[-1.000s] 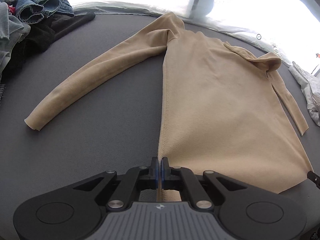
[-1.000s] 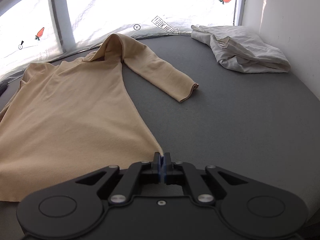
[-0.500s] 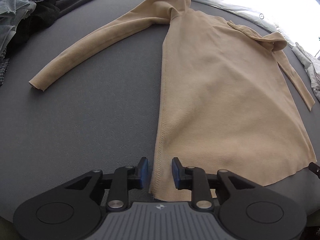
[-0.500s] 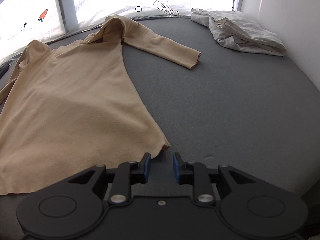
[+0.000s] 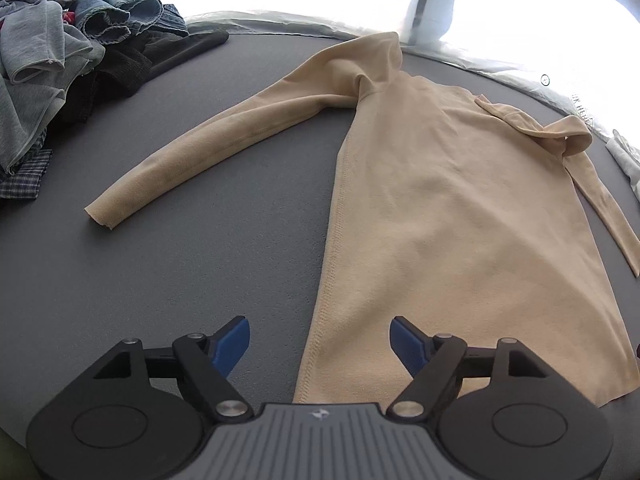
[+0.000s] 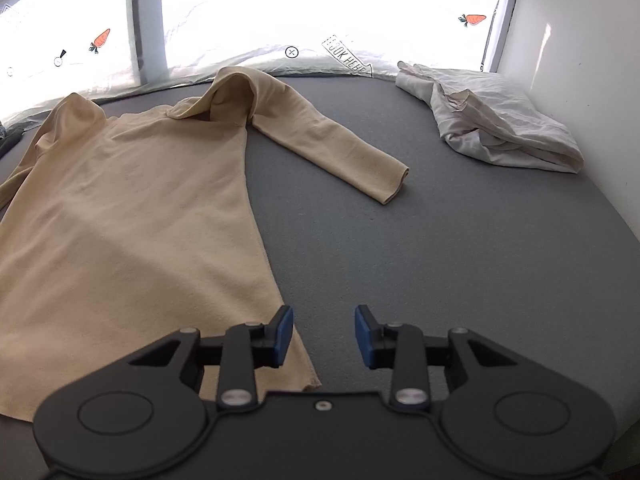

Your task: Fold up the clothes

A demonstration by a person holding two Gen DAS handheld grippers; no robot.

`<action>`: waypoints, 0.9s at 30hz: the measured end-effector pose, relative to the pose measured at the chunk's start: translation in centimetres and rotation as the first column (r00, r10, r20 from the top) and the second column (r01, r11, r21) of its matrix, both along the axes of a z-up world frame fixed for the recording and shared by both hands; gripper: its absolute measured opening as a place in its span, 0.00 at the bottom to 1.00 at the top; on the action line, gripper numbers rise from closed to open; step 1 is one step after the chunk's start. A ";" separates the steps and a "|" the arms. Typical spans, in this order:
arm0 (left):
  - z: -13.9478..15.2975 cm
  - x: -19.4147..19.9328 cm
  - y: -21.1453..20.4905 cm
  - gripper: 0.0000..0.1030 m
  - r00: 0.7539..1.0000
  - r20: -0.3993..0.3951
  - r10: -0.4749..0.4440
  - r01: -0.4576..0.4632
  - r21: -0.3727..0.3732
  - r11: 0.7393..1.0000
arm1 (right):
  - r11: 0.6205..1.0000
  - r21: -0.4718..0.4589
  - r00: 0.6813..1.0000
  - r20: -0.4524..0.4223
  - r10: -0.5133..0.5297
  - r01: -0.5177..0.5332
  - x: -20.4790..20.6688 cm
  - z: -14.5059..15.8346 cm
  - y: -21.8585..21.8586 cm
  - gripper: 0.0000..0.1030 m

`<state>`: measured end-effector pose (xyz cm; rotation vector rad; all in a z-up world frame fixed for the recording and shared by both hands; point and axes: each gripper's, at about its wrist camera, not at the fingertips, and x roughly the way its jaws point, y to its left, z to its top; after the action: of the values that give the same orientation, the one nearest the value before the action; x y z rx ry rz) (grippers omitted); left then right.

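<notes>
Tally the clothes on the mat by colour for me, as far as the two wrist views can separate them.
Tan: 1, the long-sleeved top spread flat.
White: 1, the crumpled garment by the wall.
Grey: 1, the sweatshirt in the pile.
Blue denim: 1, the jeans.
Black: 1, the dark garment.
Plaid: 1, the checked piece.
Total: 6; the pile may hide more.

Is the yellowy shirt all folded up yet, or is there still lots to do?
Not folded yet. Done: the tan shirt lies spread flat on the grey table, both sleeves out. In hand: nothing; the left tool has just been opening over the hem, and the right tool, after closing a little, stands open off the hem corner. Left: every fold, plus the clothes pile.
</notes>
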<state>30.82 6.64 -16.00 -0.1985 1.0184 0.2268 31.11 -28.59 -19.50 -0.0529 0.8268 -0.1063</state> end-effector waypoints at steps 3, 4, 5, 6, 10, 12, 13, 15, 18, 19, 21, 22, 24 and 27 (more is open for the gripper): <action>0.1 1.1 -0.4 0.80 1.000 0.019 0.024 -0.024 -0.002 1.000 | 0.997 -0.021 0.997 0.016 0.074 -0.073 1.3 0.1 0.3 0.22; 0.1 1.6 -0.6 0.80 0.999 0.026 0.031 -0.031 -0.005 1.000 | 0.995 -0.030 0.995 0.023 0.101 -0.100 1.8 0.2 0.4 0.21; 0.0 2.2 -0.7 0.81 0.999 0.034 0.035 -0.034 -0.007 0.999 | 0.991 -0.041 0.991 0.031 0.128 -0.127 2.4 0.4 0.5 0.21; -0.1 2.9 -1.0 0.81 0.999 0.040 0.034 -0.033 -0.008 0.999 | 0.988 -0.050 0.988 0.037 0.148 -0.146 2.9 0.4 0.6 0.21; -0.1 6.5 -1.6 0.81 0.998 0.056 0.020 -0.019 -0.009 1.000 | 0.975 -0.067 0.975 0.054 0.213 -0.210 6.6 0.6 1.1 0.21; -0.1 8.8 -1.6 0.82 0.998 0.063 0.015 -0.014 -0.017 1.000 | 0.970 -0.065 0.970 0.060 0.237 -0.233 9.0 0.7 1.4 0.21; -0.2 10.4 -1.6 0.83 0.997 0.070 0.015 -0.013 -0.028 1.000 | 0.967 -0.064 0.966 0.065 0.250 -0.246 10.3 0.9 1.6 0.21; -0.3 13.4 -1.5 0.83 0.997 0.079 0.021 -0.019 -0.027 0.999 | 0.959 -0.062 0.957 0.072 0.280 -0.276 12.9 1.1 2.2 0.21; -0.7 17.5 -1.5 0.84 0.995 0.085 0.050 -0.049 -0.020 0.999 | 0.947 -0.054 0.945 0.070 0.319 -0.315 16.7 1.1 3.3 0.21; -0.9 18.7 -1.4 0.84 0.994 0.088 0.059 -0.057 -0.023 0.998 | 0.945 -0.047 0.942 0.071 0.328 -0.325 17.8 1.0 3.8 0.21; -1.7 20.9 -1.4 0.84 0.994 0.084 0.063 -0.062 -0.017 0.998 | 0.942 -0.035 0.940 0.070 0.335 -0.333 19.8 0.5 4.7 0.21; -2.1 21.9 -1.3 0.84 0.995 0.079 0.063 -0.063 -0.008 0.998 | 0.939 -0.026 0.937 0.065 0.344 -0.343 20.9 0.2 5.2 0.21; -2.8 23.7 -1.0 0.84 0.996 0.065 0.066 -0.068 0.020 0.998 | 0.931 -0.009 0.930 0.060 0.364 -0.364 23.0 -0.4 6.3 0.21; -3.9 26.3 -0.4 0.84 0.996 0.043 0.072 -0.074 0.062 0.995 | 0.915 0.014 0.914 0.064 0.400 -0.402 25.6 -0.9 7.6 0.21</action>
<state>57.08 6.20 -19.87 -0.1823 0.9627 0.3196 56.71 -21.04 -20.41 -0.1923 0.7427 0.2915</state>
